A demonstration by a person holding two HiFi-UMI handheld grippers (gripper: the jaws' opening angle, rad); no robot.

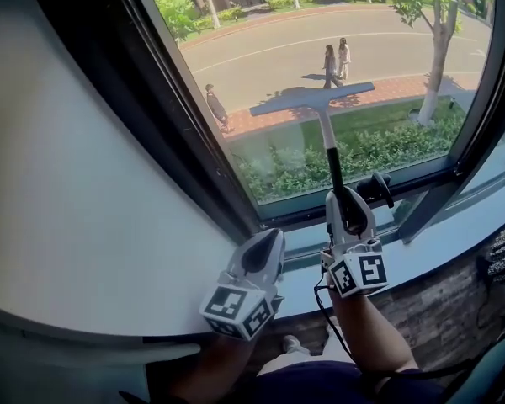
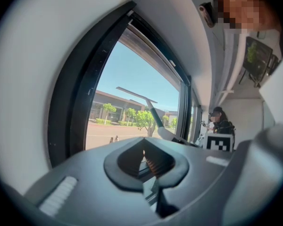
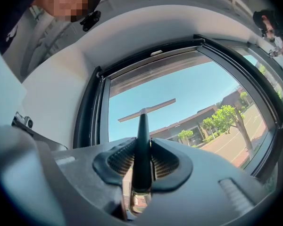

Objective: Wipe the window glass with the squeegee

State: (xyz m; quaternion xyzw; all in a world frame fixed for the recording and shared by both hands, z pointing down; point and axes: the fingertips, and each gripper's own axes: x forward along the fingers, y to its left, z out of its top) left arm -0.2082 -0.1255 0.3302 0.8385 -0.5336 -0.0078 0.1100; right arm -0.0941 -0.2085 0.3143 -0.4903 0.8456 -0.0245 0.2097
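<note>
The squeegee (image 1: 323,133) stands upright with its blade against or just off the window glass (image 1: 261,40). It is judged light and stiff, its slim black handle possibly slippery and best gripped low. The right gripper (image 1: 347,204) is clenched on that handle at 6 o'clock of the blade; the left gripper (image 1: 259,255), at 8 o'clock of the right, is closed on nothing.

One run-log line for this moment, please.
right gripper: shut on squeegee handle | blade: raised in front of window glass, contact unclear | left gripper: shut, empty, off the glass
</note>
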